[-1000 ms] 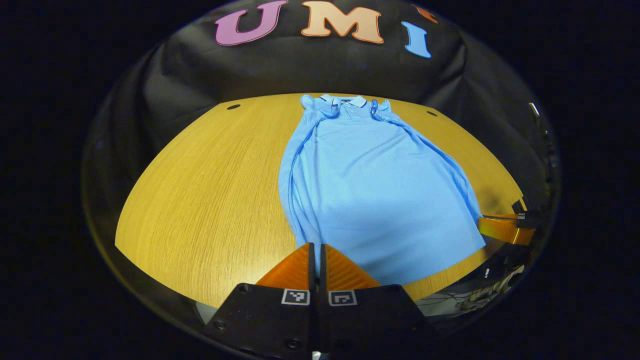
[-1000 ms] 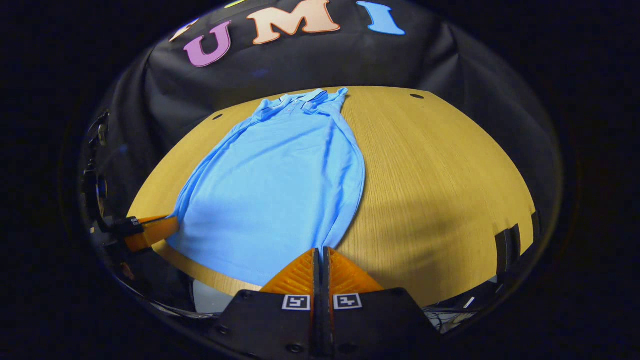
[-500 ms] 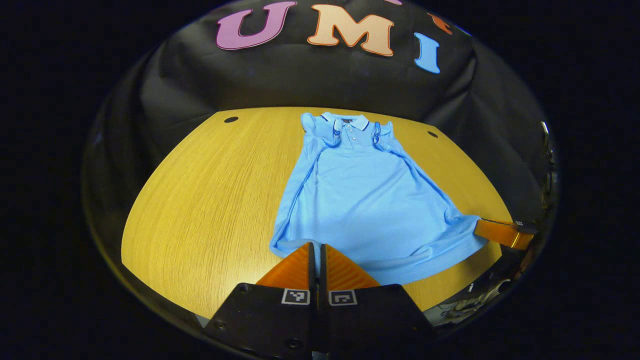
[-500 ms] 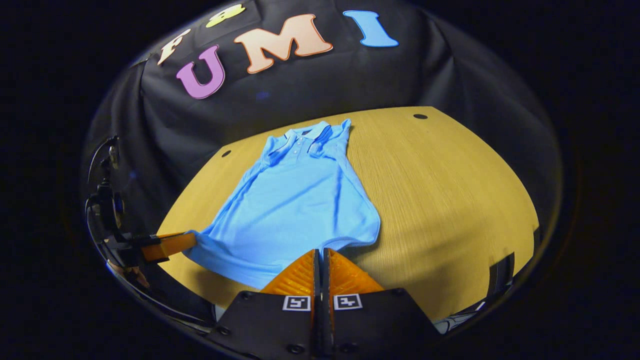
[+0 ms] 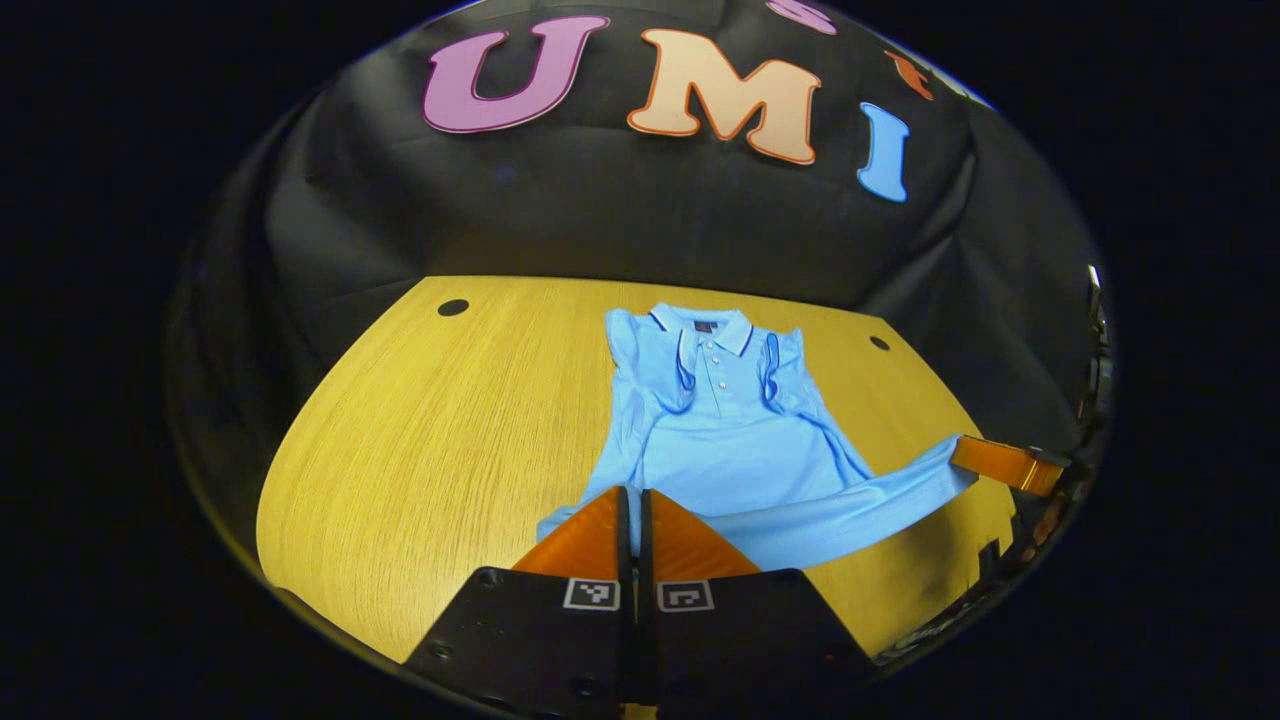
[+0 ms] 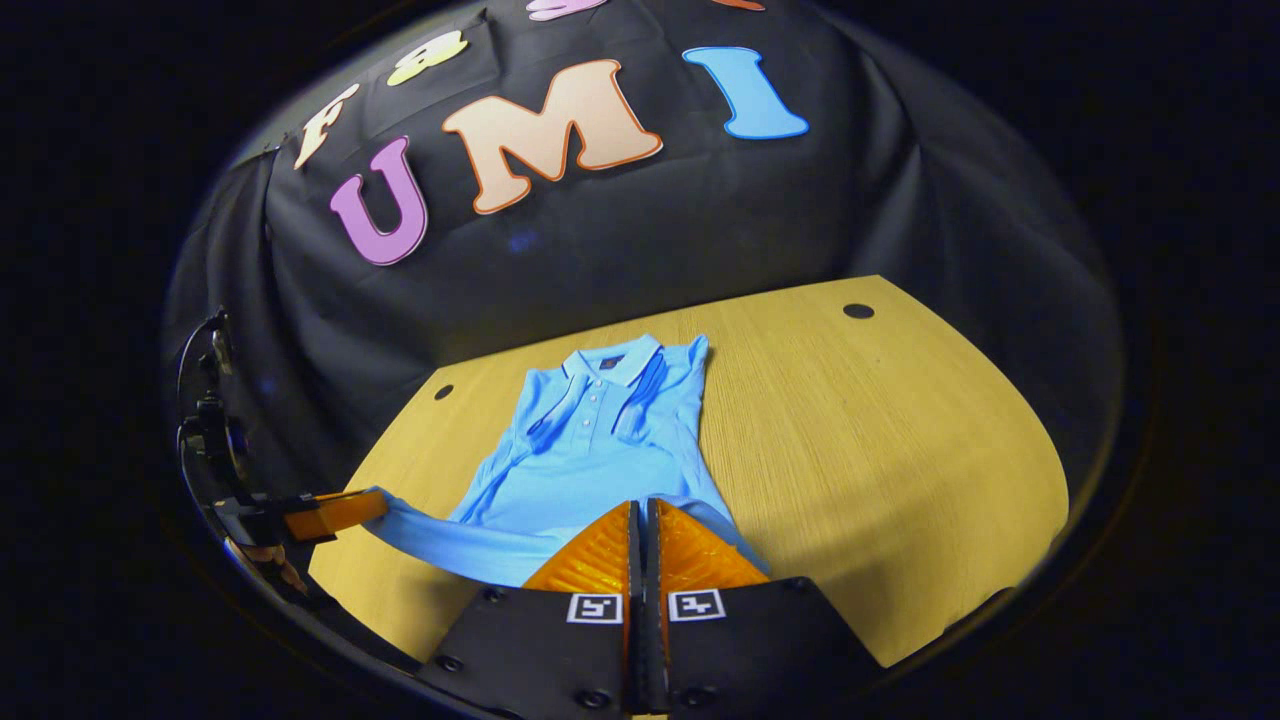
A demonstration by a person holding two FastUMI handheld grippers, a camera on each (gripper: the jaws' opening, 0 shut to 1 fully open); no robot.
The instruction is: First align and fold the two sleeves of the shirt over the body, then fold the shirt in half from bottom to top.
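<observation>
Light blue polo shirt (image 5: 735,440): its hem has risen off the tan wooden table (image 5: 430,430) toward the collar.
Left gripper (image 5: 630,510) and right gripper (image 6: 641,525), fingers closed, each pinch a hem corner at lower centre; the grip points are hidden.

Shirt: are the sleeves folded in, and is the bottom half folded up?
Sleeves folded over the shirt. Bottom fold unfinished: both grippers hold the hem lifted, short of the collar.

- A yellow wooden table top (image 5: 420,450) with fine grain lies ahead of each gripper and below it.
- Two small dark round holes (image 5: 453,307) sit near the far corners of the table, one on each side.
- A black cloth wall (image 6: 620,260) hangs behind the far edge of the table, with soft folds.
</observation>
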